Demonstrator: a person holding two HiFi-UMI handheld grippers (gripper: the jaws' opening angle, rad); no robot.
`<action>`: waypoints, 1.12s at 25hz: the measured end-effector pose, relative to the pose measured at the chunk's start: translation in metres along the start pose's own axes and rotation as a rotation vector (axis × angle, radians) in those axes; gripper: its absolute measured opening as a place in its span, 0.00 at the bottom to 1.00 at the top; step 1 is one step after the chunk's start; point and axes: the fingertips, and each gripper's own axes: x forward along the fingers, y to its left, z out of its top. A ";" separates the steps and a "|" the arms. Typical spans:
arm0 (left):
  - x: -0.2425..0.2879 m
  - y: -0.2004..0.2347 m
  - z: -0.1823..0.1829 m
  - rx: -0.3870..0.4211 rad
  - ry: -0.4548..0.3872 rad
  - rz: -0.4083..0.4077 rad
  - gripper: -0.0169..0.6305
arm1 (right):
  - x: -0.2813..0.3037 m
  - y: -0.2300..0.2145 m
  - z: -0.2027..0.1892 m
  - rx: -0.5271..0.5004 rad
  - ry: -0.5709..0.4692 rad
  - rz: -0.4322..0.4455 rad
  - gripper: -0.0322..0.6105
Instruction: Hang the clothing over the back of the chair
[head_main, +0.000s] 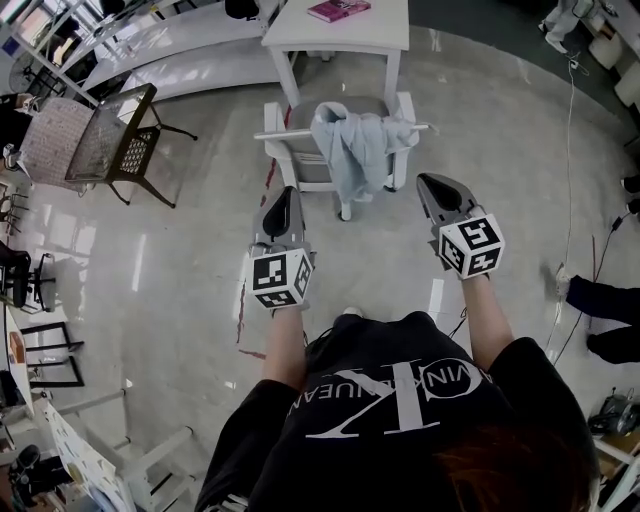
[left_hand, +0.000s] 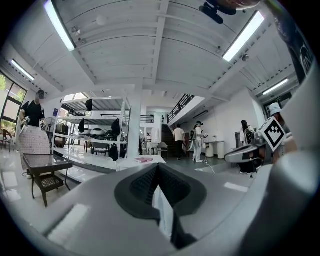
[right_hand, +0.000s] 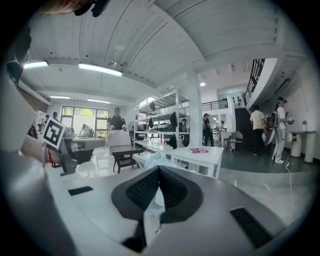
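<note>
A light blue garment lies draped over the back rail of a white chair in the head view, hanging down the near side. Both grippers hover short of the chair, level and apart from the cloth. My left gripper is below the chair's left corner, its jaws together and empty. My right gripper is just right of the garment's hem, also shut and empty. The left gripper view shows my left gripper with pads meeting. My right gripper looks the same in the right gripper view, with the pale chair just beyond it.
A white table with a pink book stands behind the chair. A dark wire side table is at the left. A cable runs along the floor at the right. Several people stand in the background.
</note>
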 end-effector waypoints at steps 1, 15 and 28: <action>-0.001 0.001 0.000 -0.006 0.000 0.009 0.04 | -0.001 0.001 0.001 0.000 -0.003 0.006 0.07; -0.016 -0.019 0.002 -0.015 0.021 0.039 0.04 | -0.020 0.009 -0.009 0.031 0.009 0.057 0.07; -0.017 -0.038 0.006 0.008 0.033 0.009 0.04 | -0.040 0.005 -0.012 0.093 -0.025 0.038 0.07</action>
